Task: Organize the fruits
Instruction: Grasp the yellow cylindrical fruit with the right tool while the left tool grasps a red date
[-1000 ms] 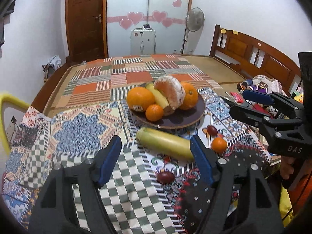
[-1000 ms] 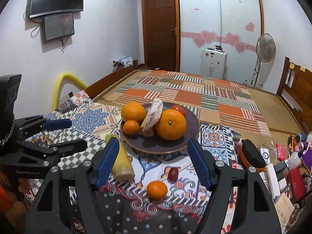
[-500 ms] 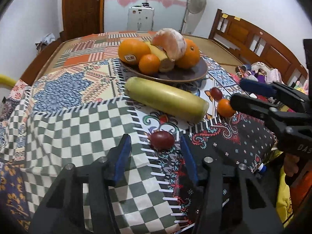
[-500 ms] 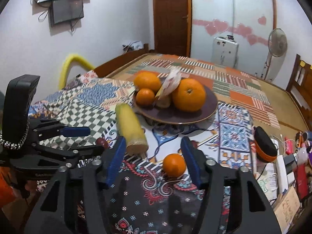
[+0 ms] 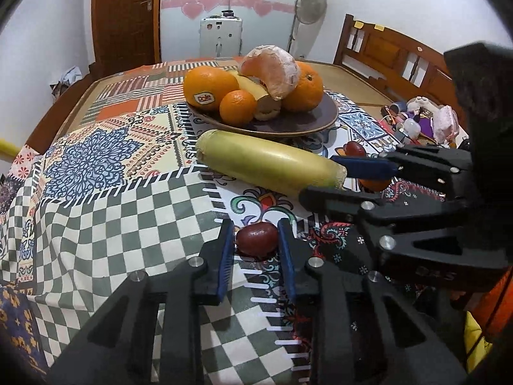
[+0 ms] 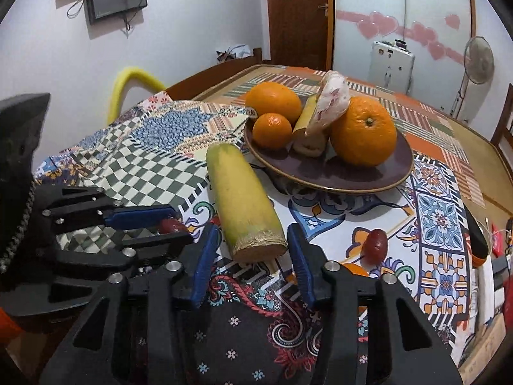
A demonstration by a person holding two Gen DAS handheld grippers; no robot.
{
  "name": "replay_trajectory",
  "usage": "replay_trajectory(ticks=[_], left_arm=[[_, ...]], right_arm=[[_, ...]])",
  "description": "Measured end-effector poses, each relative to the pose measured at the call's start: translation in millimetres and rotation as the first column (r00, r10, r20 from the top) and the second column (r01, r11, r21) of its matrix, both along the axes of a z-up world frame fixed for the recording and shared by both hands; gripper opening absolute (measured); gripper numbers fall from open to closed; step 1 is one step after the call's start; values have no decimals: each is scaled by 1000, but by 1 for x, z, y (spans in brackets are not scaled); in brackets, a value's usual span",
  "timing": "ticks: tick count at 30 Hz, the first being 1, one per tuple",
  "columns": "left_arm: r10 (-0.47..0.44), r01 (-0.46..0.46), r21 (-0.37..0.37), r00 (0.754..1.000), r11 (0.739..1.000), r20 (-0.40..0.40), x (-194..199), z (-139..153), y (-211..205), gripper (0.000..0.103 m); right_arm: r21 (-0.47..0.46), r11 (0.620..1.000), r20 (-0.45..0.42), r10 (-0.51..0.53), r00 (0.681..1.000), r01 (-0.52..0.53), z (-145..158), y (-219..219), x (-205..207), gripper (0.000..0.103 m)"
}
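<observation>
Left hand-held gripper (image 5: 256, 250), low centre of its view, is seen clamped on the dark red fruit (image 5: 256, 240) on the desk (image 5: 128, 211); right hand-held gripper (image 6: 253, 256), just narrowed, straddles the yellow-green stalk (image 6: 240, 205) untouched, so it should be centred before the squeeze.

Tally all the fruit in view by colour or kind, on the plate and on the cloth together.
Orange, whole: 4
Dark red, small: 2
Yellow-green, long: 1
Peeled citrus: 1
Banana piece: 1
Total: 9
</observation>
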State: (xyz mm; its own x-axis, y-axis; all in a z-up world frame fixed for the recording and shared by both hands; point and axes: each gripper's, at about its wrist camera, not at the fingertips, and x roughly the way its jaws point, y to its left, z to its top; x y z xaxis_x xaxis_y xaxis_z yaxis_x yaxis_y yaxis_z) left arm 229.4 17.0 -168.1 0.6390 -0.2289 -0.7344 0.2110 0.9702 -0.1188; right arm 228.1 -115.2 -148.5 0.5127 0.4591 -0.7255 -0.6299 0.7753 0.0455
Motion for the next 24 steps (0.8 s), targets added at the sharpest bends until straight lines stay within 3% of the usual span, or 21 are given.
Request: replay_trajectory(ticks=[11, 16, 20, 24], left_arm=[[78, -78, -7, 997, 997, 7, -31, 8, 29, 27], [85, -85, 3, 996, 996, 14, -49, 9, 33, 27], [80, -79, -10, 996, 997, 31, -59, 13, 33, 27], [76, -75, -17, 996, 997, 44, -63, 15, 33, 27]], right_arm=[[13, 1000, -19, -28, 999, 28, 4, -20, -34, 35], [-38, 999, -21, 6, 1000, -7, 8, -19, -62, 35], [-73, 997, 2, 20, 1000, -19, 15, -13, -63, 35], [-23, 999, -55, 35, 998, -36, 21, -11, -47, 36]])
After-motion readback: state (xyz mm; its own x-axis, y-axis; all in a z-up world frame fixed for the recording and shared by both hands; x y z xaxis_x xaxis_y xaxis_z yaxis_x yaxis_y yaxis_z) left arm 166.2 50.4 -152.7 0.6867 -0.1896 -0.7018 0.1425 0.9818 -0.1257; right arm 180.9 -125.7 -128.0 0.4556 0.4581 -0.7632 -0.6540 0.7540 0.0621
